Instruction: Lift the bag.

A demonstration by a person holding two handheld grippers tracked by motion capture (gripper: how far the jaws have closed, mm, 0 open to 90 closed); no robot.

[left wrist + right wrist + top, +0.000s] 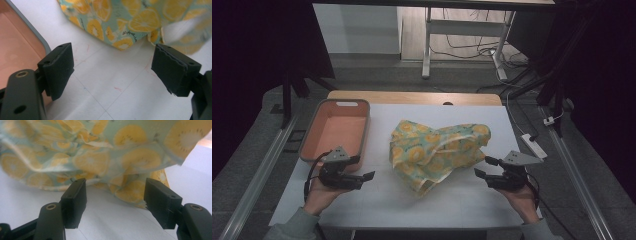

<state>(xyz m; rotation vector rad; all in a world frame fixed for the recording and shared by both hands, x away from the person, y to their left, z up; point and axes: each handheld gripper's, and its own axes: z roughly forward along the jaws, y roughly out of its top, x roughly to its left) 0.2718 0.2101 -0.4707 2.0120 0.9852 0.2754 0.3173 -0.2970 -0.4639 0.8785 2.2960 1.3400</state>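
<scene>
Near the table's front edge, the left gripper and right gripper both hover with jaws spread, empty, flanking the crumpled lemon-print cloth lying mid-table; a pink tray sits at the left edge.

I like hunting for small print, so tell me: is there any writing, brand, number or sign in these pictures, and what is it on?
One piece of writing: small dark script printed on the lemon-patterned cloth, near a fruit slice in the left gripper view; too small and blurred to read.
No readable words, labels or numbers on the orange tray, the white table, the left gripper or the right gripper.
</scene>
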